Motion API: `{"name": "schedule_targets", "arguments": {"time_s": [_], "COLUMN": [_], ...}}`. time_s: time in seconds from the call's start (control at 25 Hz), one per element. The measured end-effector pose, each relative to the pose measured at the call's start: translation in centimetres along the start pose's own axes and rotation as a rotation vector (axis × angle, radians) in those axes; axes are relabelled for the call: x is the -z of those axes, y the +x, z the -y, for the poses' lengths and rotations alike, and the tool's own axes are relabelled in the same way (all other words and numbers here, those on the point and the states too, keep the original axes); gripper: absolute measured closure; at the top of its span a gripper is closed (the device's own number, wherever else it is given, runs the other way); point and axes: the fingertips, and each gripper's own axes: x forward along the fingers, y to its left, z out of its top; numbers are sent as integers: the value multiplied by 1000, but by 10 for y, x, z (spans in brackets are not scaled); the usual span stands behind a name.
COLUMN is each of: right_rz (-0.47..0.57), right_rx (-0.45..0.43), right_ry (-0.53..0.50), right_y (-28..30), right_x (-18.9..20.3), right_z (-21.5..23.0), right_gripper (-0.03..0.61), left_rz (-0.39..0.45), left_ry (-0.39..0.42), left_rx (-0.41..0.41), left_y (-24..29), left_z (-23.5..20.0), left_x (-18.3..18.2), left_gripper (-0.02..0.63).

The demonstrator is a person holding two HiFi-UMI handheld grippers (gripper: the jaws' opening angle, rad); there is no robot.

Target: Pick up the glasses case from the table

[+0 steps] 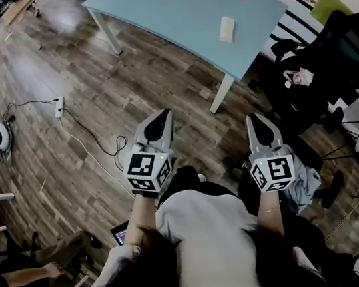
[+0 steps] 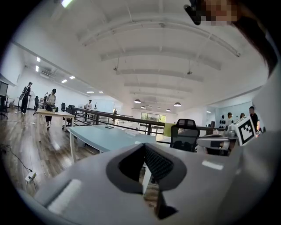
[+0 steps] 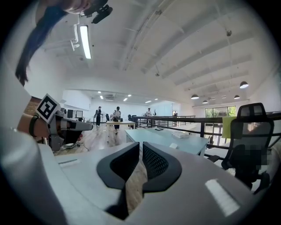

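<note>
**Reach not yet begun: both tongs empty, case far up the frame**

Low in the head view I hold both tongs over the wooden floor. The left tongs are pressed together on nothing. The right tongs are likewise closed and empty. Toward the upper right, the pale glasses case lies near the edge of the blue worktop, well apart from either. I judge this the approach step: next I must carry one pair forward, spread it, and settle it around the case.

The table is pale blue (glasses case white).
</note>
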Motion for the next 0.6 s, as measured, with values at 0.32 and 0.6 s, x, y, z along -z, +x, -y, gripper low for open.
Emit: {"name": "schedule_targets", "arguments": {"time_s": [0.32,0.6], "right_rz": [17,9], "right_rx": [-30,-28], "right_ry": [39,77], "right_y": [8,48], "right_x": [-1,-1], "right_z": [-8,2], "right_gripper": [540,475], "left_rz": [-5,-12], "left_ry": [-15,-28], "left_rx": [-37,-57], "left_y": [-6,16], "left_z": [-5,-37], "left_x": [9,7], "left_gripper": [555,555]}}
